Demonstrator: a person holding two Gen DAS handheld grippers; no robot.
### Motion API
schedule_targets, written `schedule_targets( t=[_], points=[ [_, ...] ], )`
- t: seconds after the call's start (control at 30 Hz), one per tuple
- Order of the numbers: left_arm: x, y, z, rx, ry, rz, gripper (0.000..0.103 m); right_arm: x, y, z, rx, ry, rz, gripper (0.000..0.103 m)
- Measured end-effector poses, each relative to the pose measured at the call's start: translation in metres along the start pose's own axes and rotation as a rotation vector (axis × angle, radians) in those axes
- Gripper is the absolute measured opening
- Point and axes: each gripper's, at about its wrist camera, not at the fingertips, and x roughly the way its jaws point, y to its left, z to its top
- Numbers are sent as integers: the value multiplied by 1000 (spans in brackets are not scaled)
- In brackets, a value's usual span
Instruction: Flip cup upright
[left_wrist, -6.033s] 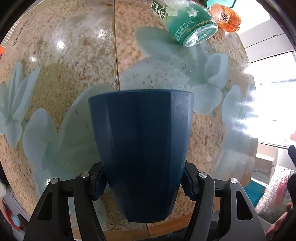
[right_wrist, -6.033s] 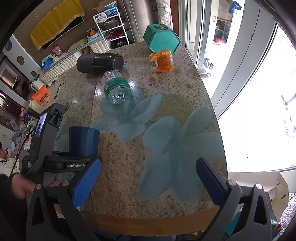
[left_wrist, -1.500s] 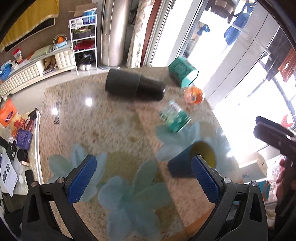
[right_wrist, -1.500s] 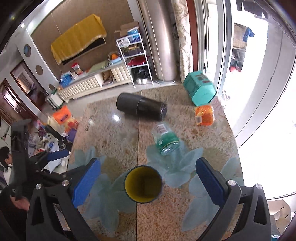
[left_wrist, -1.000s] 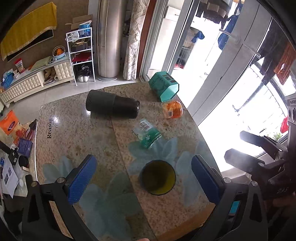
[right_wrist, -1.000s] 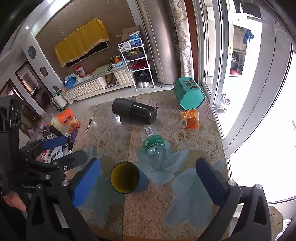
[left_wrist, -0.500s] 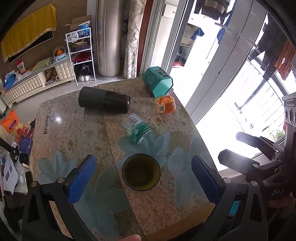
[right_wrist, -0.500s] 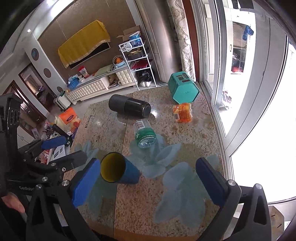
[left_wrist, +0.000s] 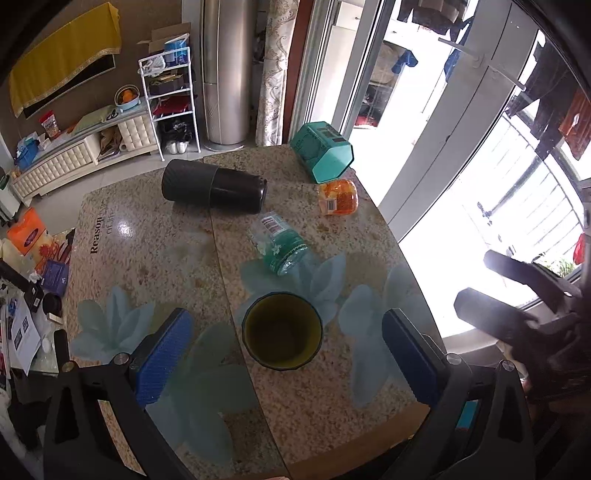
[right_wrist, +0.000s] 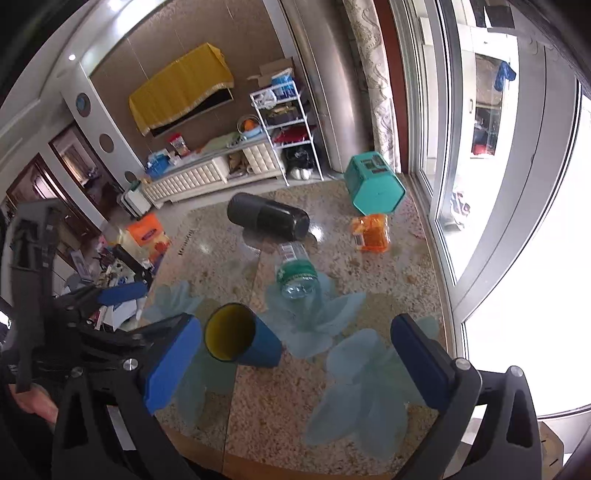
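Note:
The blue cup (left_wrist: 282, 330) with a yellow inside stands upright, mouth up, on the granite table (left_wrist: 147, 236), near its front edge. It also shows in the right wrist view (right_wrist: 240, 338). My left gripper (left_wrist: 284, 360) is open and empty, held well above the cup with the cup between its blue pads in the view. My right gripper (right_wrist: 299, 363) is open and empty, raised above the table's front right part, to the right of the cup. The left gripper shows at the left edge of the right wrist view (right_wrist: 122, 291).
Behind the cup lie a green bottle (left_wrist: 280, 245), a black cylinder (left_wrist: 214, 186), an orange jar (left_wrist: 338, 197) and a teal box (left_wrist: 321, 151). The table's right edge runs along a bright window. Clutter lies off the table's left side.
Six seconds ago my left gripper held the cup upside down. Now the cup stands upright and both grippers have drawn back higher; the views keep shifting slightly.

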Motion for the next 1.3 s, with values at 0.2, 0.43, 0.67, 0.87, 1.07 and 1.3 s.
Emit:
schedule_targets(
  t=[0.2, 0.43, 0.67, 0.87, 1.07, 1.3],
  points=[
    [1, -1, 2, -1, 6, 0, 103, 1, -3, -1, -2, 11, 6, 103],
    [3, -3, 4, 7, 7, -4, 103, 1, -5, -1, 2, 18, 3, 103],
    [3, -4, 3, 6, 6, -2, 103, 2, -6, -2, 0, 24, -2, 103],
    [1, -3, 4, 6, 2, 2, 103, 5, -6, -4, 0, 33, -1, 103],
    [3, -2, 5, 5, 6, 1, 103, 7, -6, -4, 0, 45, 0, 103],
    [6, 1, 6, 5, 10, -6, 103, 8, -4, -2, -1, 46, -6, 103]
  ],
)
